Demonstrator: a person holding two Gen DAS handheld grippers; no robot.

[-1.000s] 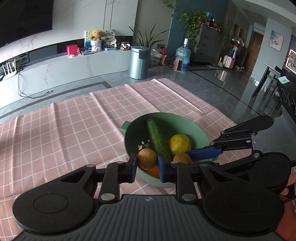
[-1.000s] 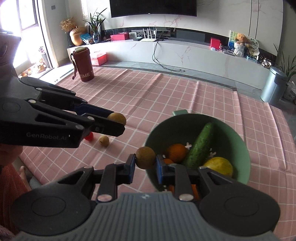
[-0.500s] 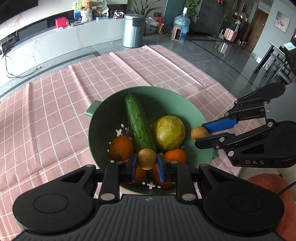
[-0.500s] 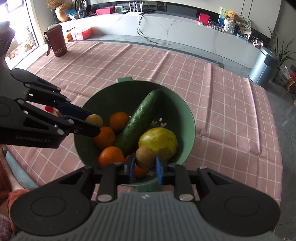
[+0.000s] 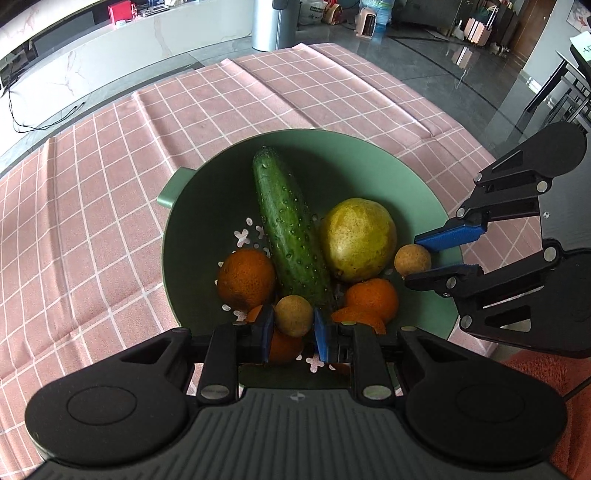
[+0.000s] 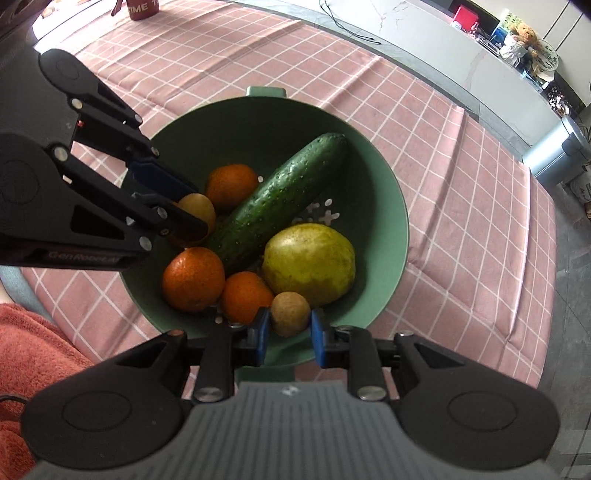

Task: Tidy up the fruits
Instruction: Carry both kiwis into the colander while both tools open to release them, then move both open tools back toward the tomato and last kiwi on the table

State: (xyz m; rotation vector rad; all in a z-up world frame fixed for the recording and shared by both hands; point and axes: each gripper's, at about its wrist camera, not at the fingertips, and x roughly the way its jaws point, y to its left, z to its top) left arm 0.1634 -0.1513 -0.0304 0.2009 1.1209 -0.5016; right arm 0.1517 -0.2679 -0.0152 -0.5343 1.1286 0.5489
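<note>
A green colander bowl (image 5: 369, 155) (image 6: 388, 206) on the pink checked cloth holds a cucumber (image 5: 288, 225) (image 6: 280, 195), a yellow pear (image 5: 356, 238) (image 6: 310, 264) and several oranges (image 5: 245, 278) (image 6: 194, 278). My left gripper (image 5: 293, 328) (image 6: 192, 214) is shut on a small brown round fruit (image 5: 293, 315) (image 6: 197, 208) over the bowl's near side. My right gripper (image 6: 288, 332) (image 5: 417, 260) is shut on another small brown fruit (image 6: 290, 314) (image 5: 412, 260) over the bowl's rim beside the pear.
A dark red bottle (image 6: 142, 7) stands at the cloth's far corner. A metal bin (image 5: 273, 22) (image 6: 557, 155) stands on the floor beyond the table. The cloth's right edge (image 5: 480, 144) is close to the bowl.
Both grippers have moved lower and closer over the bowl, each still holding its small brown fruit. The bowl's contents have not moved.
</note>
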